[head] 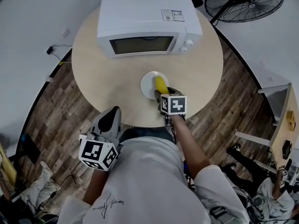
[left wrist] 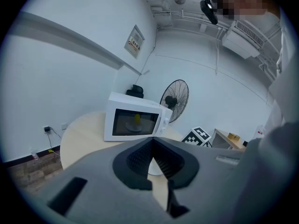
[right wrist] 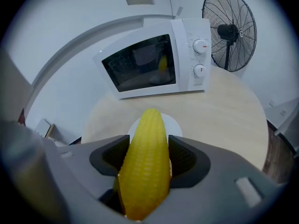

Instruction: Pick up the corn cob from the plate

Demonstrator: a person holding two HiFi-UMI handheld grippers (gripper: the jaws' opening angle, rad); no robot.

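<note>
A yellow corn cob (right wrist: 145, 167) stands between the jaws of my right gripper (right wrist: 148, 158), which is shut on it, both pads pressed against its sides. Its tip points toward the small white plate (right wrist: 176, 124). In the head view the corn cob (head: 160, 83) lies over the plate (head: 147, 84) near the front of the round table, with the right gripper (head: 161, 94) at its near end. Whether the cob still touches the plate is not visible. My left gripper (head: 111, 113) hangs off the table's front edge, shut and holding nothing (left wrist: 153, 160).
A white microwave (head: 145, 23) with its door shut stands at the back of the round wooden table (head: 100, 73); the glass reflects the cob. A black floor fan (head: 245, 1) stands beyond the table at the right. A desk edge (head: 285, 120) is at the far right.
</note>
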